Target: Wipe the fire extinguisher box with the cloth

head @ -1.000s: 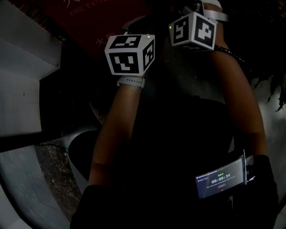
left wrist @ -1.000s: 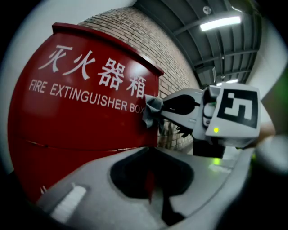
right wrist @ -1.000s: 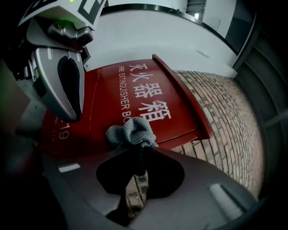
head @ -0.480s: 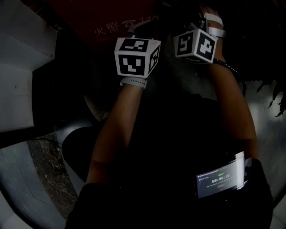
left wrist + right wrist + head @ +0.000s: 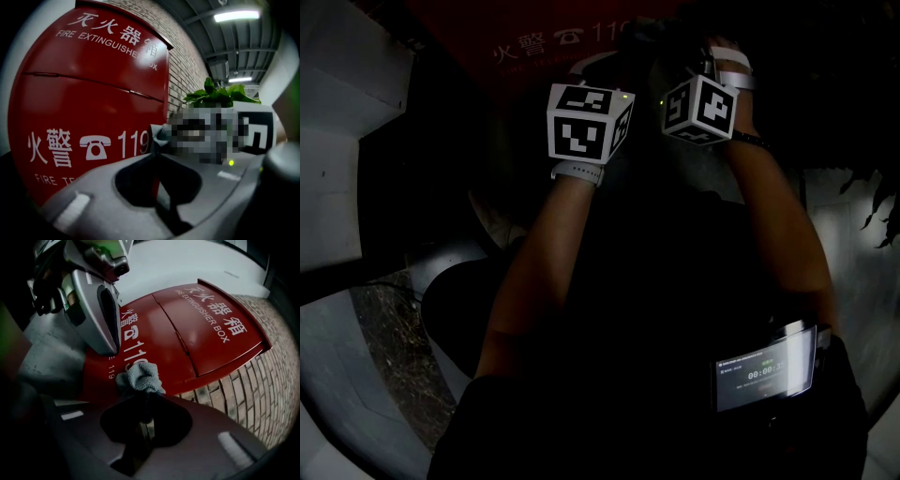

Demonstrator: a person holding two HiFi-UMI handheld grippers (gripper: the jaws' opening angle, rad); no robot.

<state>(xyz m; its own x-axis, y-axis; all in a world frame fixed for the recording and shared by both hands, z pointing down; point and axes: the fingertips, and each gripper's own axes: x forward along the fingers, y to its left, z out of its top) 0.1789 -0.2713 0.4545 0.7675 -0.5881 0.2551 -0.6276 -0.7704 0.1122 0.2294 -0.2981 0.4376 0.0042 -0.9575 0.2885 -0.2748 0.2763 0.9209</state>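
Observation:
The red fire extinguisher box [image 5: 93, 93] fills the left gripper view, with white lettering and "119" on its front. It also shows in the right gripper view [image 5: 197, 333] and, dimly, at the top of the head view [image 5: 544, 47]. My right gripper [image 5: 143, 392] is shut on a small bunched grey cloth [image 5: 140, 377], which hangs just in front of the box's lower front. My left gripper [image 5: 154, 153] is shut with nothing in it. It shows close to the cloth's upper left [image 5: 110, 345], apart from it. Both marker cubes [image 5: 589, 122] sit side by side below the box.
A brick wall [image 5: 253, 394] runs behind and to the right of the box. A green potted plant [image 5: 220, 96] stands beyond it. Pale steps [image 5: 337, 187] lie at the left. A small lit screen [image 5: 764, 370] is strapped on the right forearm.
The two grippers have drawn closer together, the right one shifting left. More of the box's "119" lettering has come into the head view.

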